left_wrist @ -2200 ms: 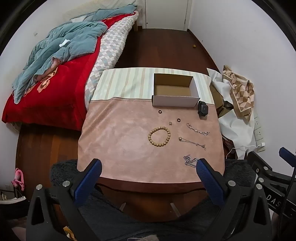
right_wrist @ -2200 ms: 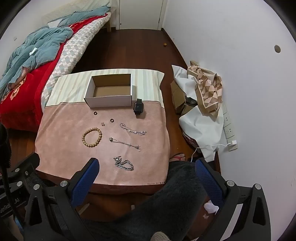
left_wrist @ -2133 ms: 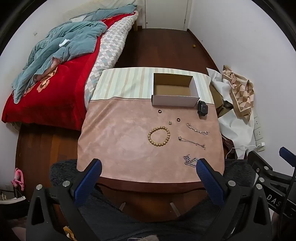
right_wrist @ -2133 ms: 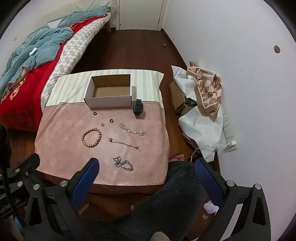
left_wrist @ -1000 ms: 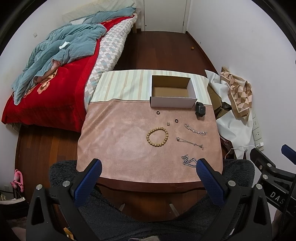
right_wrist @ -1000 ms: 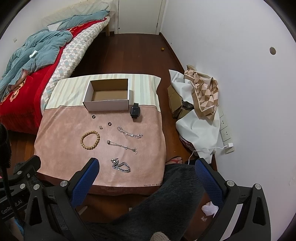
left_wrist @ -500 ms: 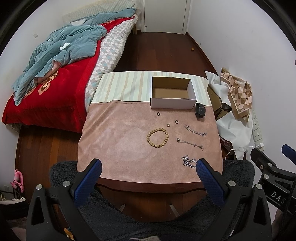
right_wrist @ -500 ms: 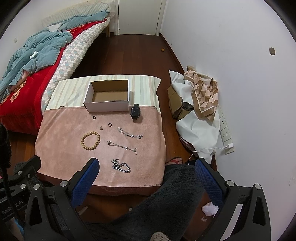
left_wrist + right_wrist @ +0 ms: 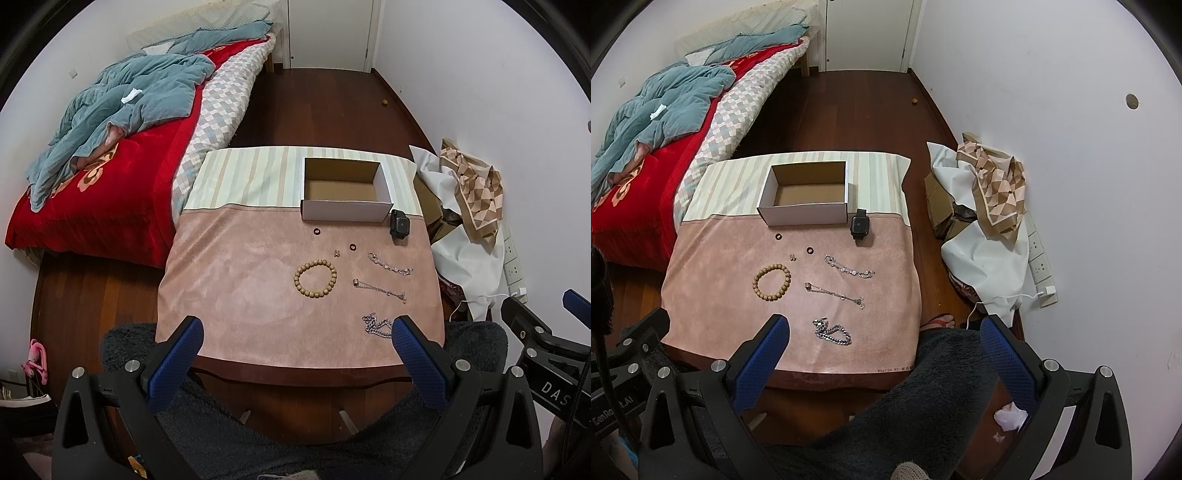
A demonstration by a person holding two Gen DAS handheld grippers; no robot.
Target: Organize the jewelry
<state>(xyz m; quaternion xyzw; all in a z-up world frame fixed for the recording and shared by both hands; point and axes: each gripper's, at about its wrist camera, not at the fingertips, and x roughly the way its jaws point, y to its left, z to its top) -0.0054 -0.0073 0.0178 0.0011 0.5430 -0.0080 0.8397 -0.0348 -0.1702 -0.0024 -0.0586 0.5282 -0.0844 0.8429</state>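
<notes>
An empty open cardboard box [image 9: 345, 194] [image 9: 807, 201] stands at the far side of a pink-covered table [image 9: 236, 280] [image 9: 713, 280]. In front of it lie a wooden bead bracelet [image 9: 315, 278] [image 9: 771, 282], two dark rings [image 9: 316, 231] [image 9: 352, 246], a small earring [image 9: 336, 253], a black smartwatch [image 9: 399, 226] [image 9: 860, 225], two thin silver chains [image 9: 389, 264] [image 9: 378, 290] and a heavy silver chain [image 9: 376, 325] [image 9: 832, 331]. My left gripper [image 9: 295, 339] and right gripper [image 9: 884, 339] are both open and empty, held above the table's near edge.
A bed with a red cover and blue blanket [image 9: 110, 122] is to the left. A pile of white cloth and a checked scarf [image 9: 993, 192] lies by the right wall. A dark fuzzy garment [image 9: 923, 398] is below the grippers.
Both grippers have risen and drawn back slightly, so the table looks a little smaller and lower in view. Nothing on the table has moved.
</notes>
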